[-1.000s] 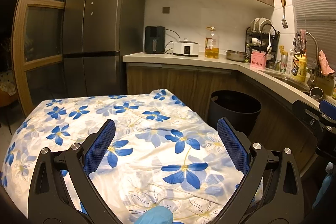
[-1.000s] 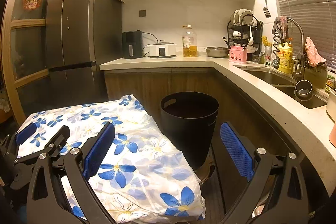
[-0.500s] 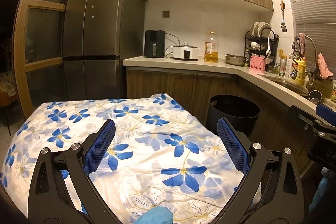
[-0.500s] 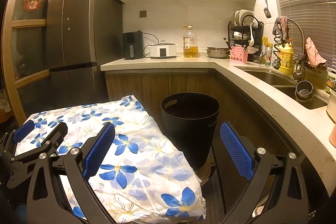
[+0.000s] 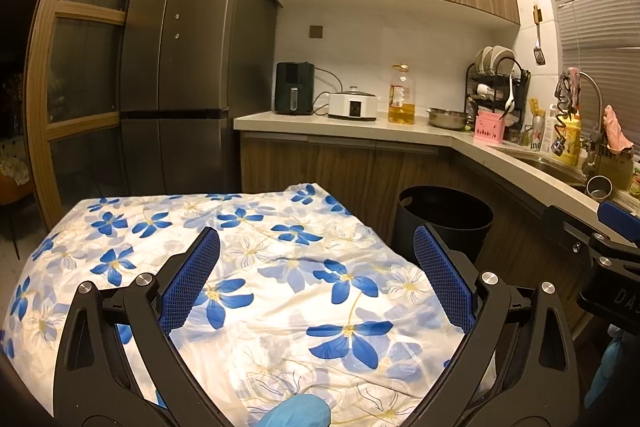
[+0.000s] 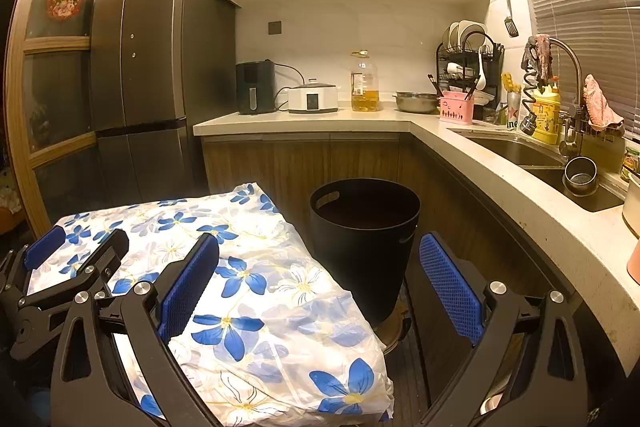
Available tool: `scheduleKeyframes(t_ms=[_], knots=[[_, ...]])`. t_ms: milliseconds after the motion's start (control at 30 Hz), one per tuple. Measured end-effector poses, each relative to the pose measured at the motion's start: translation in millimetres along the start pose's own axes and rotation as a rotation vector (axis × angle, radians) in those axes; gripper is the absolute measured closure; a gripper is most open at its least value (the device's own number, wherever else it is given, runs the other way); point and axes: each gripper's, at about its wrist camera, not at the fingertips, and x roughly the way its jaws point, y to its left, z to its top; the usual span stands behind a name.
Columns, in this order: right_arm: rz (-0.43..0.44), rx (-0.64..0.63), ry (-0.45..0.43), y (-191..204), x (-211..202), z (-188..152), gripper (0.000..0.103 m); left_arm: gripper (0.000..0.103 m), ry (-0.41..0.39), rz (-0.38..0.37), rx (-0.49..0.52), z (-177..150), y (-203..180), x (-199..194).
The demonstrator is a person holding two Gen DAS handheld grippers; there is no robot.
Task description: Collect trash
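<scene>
The black trash bin [image 6: 364,247] stands on the floor, just beside the right edge of the table with the flowered cloth [image 6: 248,267] and in front of the wooden cabinets under the counter [image 6: 500,167]. The right gripper [image 6: 320,291] hangs above the cloth's edge and the bin, fingers spread wide, holding nothing. The left gripper [image 5: 318,283] hangs above the cloth, fingers also spread and holding nothing

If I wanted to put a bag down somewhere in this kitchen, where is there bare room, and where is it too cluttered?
The flowered tablecloth is bare all over. The countertop has a free run from the sink toward the camera, and a strip in front of the white cooker. It is crowded in the corner by the dish rack and pink holder, and around the faucet.
</scene>
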Motion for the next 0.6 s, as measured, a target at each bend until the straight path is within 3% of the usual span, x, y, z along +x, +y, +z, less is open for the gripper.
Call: scheduleKeyframes(t_ms=[600], knots=[[0.007, -0.003, 0.002, 0.2, -0.2, 2.1, 0.006, 0.007, -0.005, 0.004, -0.001, 1.6, 1.3, -0.5]])
